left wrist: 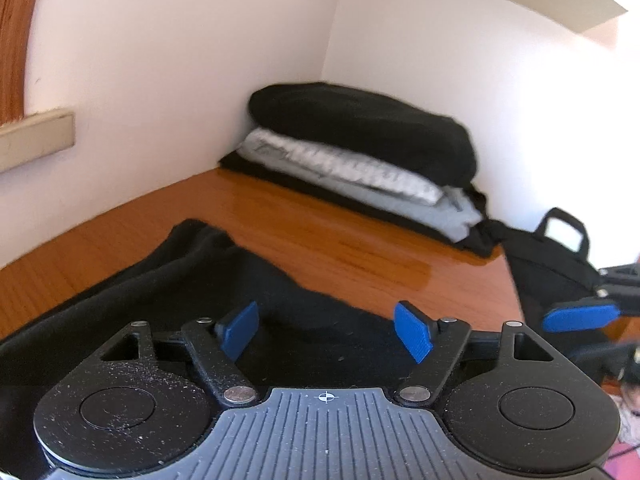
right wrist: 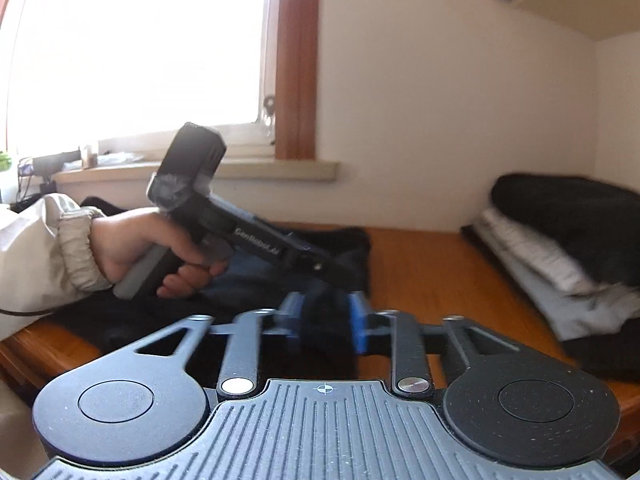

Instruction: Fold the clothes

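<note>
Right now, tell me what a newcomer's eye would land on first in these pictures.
First, the stack of folded clothes in the far corner of the wooden table: a black piece on top, grey ones under it. Next, the black garment spread in front, with the left gripper over it, jaws wide apart. In the right wrist view, the bright window and the hand on that gripper's handle stand out.

A home room: window sill [right wrist: 276, 169], wooden table [left wrist: 320, 236], folded clothes stack [left wrist: 360, 152].
</note>
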The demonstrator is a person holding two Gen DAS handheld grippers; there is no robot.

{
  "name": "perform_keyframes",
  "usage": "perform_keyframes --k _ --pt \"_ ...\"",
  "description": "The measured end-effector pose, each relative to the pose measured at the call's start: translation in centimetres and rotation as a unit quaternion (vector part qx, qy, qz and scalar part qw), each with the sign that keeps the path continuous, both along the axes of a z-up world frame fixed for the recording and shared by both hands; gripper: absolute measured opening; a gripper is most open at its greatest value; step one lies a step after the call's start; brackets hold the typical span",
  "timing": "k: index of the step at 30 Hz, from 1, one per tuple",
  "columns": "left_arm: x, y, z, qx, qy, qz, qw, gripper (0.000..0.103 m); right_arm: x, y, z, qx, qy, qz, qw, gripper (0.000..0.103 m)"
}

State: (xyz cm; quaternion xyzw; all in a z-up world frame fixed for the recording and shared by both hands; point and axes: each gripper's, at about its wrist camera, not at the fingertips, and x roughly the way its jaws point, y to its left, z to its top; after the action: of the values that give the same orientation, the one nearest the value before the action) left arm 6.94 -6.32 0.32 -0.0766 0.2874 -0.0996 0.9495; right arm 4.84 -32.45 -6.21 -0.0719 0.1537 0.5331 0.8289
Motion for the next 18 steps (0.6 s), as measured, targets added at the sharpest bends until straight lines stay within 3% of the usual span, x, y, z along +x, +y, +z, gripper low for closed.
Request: perform_keyframes --k 2,3,5,8,13,16,18 --pt "0.2 0.8 -0.2 -0.016 0.009 0.015 0.9997 0.078 1.4 0.7 -1.1 -0.006 0.045 -0.003 0.999 0.029" --pt "0.3 1.2 -0.2 -0.025 0.014 0.022 0.9994 0.078 1.6 0.7 -1.5 -0.015 0.059 0.004 0.998 0.016" --pt "0.5 1.9 -0.4 -0.040 0.022 0.035 0.9983 0.078 1.3 0.4 -2.0 -0.039 0.063 0.017 0.997 0.015" --pt "0.6 1.9 -0.2 -0.030 0.018 0.042 0.9985 0.078 0.9 -1.3 -1.7 -0.041 0.070 0.009 0.997 0.013" --pt "0.3 2.9 0.9 -0.028 0.002 0.066 0.9974 0.079 0.1 -1.9 -0.7 -0.007 0.053 -0.039 0.998 0.015" --pt "0.9 3.4 1.0 -0.026 0.011 0.057 0.9980 0.079 -0.4 -0.6 -0.7 0.015 0.049 -0.050 0.997 0.022" --pt "2.0 3.4 1.0 0.000 0.017 0.052 0.9985 0.077 -0.8 0.8 -1.1 0.013 0.050 -0.049 0.997 0.028"
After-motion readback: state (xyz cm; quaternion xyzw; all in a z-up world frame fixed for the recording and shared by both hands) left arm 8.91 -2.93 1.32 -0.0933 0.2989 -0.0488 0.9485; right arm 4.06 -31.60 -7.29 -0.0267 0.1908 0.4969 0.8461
